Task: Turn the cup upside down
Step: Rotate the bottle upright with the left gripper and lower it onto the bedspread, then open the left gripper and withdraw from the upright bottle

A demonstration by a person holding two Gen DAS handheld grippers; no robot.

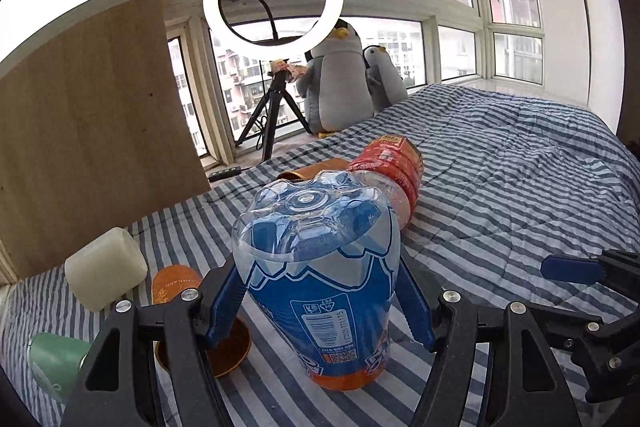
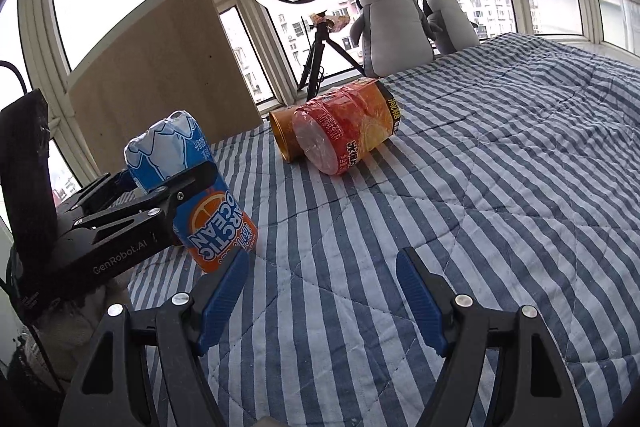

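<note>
Two blue pads of the left gripper are seen in the left wrist view pressed against the sides of the cup, a cut-off plastic bottle with a blue and orange label, which is pinched between them. The cup is already inverted: its moulded base points up and its orange open end rests on the striped quilt. Behind it a red bottle cup lies on its side, and to the left a white cup, an orange paper cup and a green cup are lying down. In the right wrist view the right gripper is held spread and empty above the quilt, well apart from the cup, which is seen leaning slightly in the left gripper's hold. From here the risk is judged to lie in the release: the quilt is soft and uneven, so the light, tilted cup could be tipped over if the pads are opened unevenly or dragged sideways, or nudged onto the orange paper cup just beside it.
</note>
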